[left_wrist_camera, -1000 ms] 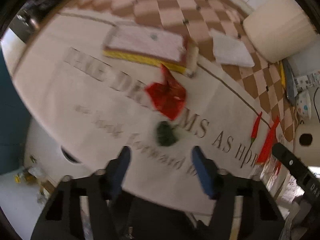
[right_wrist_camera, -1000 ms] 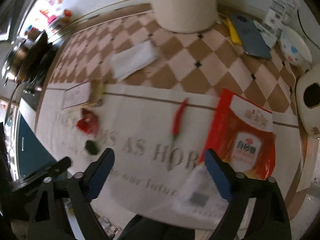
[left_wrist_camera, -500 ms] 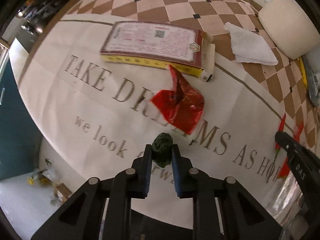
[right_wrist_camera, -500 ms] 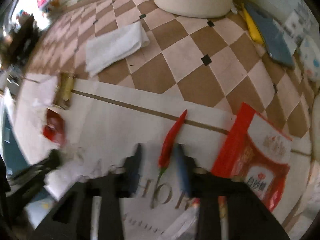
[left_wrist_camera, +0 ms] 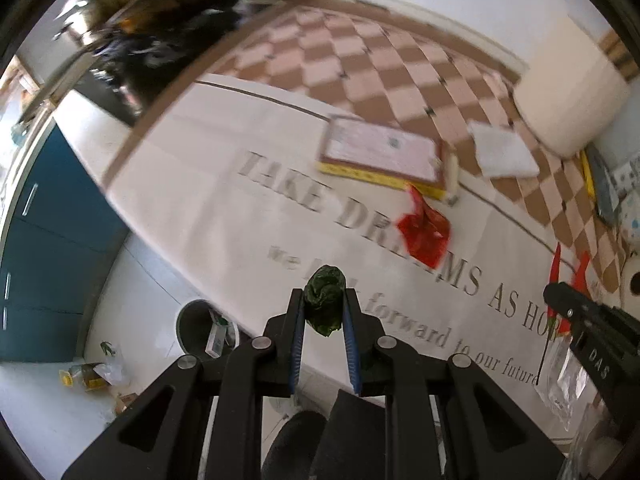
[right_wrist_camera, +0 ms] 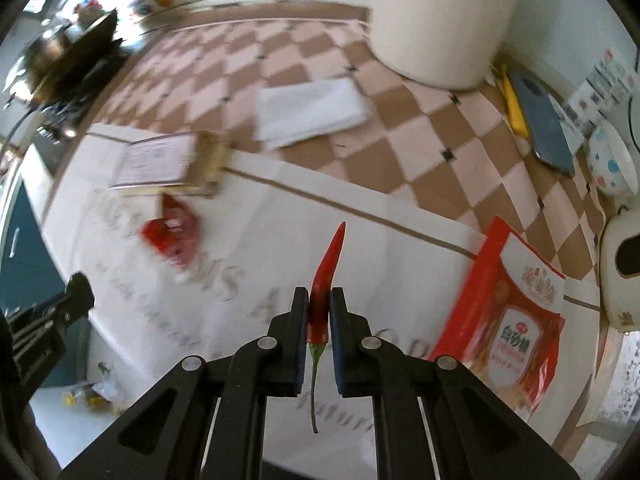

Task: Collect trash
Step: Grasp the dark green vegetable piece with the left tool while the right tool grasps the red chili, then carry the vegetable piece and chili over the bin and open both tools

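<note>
crumpled dark-green wad (left_wrist_camera: pixel 324 300), slim red chili (right_wrist_camera: pixel 326 276) — green-stemmed

Lighting: bright daylight, strongest at far left; white tablecloth (left_wrist_camera: pixel 208 216) evenly lit, mild glare. Shadows: soft, faint. Blur: motion smear on printed lettering, flat box (left_wrist_camera: pixel 380 156) and red wrapper (right_wrist_camera: pixel 172 232); near gripper parts sharp. Distortion: strong fisheye curvature, checkered pattern bowed; black vignette at all corners.

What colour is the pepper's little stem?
Green. The chili pepper itself is red; the right wrist view shows it best.
</note>
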Demonstrator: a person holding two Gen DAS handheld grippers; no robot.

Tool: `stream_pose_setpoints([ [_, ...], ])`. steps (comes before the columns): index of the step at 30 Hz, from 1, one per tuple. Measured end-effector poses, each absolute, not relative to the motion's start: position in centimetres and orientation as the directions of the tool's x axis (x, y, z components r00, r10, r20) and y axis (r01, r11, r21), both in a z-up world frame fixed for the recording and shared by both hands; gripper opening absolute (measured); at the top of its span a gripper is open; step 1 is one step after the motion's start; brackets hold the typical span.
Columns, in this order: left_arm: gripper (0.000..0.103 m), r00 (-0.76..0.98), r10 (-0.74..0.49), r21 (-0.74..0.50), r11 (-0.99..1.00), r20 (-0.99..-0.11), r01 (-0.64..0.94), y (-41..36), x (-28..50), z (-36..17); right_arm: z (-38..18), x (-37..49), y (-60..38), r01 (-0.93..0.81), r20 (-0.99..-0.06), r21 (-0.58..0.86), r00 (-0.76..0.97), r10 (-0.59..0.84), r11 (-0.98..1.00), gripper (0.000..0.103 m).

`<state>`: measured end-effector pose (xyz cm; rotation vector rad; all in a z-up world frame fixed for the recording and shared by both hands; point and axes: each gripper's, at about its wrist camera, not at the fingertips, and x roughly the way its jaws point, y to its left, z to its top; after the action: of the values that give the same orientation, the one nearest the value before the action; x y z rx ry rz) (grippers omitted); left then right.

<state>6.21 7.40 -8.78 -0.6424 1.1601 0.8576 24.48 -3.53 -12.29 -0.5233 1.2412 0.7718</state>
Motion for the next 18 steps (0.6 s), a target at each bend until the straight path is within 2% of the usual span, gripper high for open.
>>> stream_pose_setpoints([
  [9, 0.015, 0.117, 0.345, 0.022, 0.376, -0.931, -0.926, 10.6, -5.2, -6.2, -6.9, 16.5, 1.7, -0.874, -0.931, 0.139, 0.045, 0.363, 0.465, 0.011],
  [18, 0.015, 0.005, 0.325, 0.049, 0.159, -0.946, -0.986, 13.2, -18.1, -8.7, -7.6, 3.7, 9.5, -0.951, -0.919, 0.226, -0.136, 0.371, 0.211, 0.011],
])
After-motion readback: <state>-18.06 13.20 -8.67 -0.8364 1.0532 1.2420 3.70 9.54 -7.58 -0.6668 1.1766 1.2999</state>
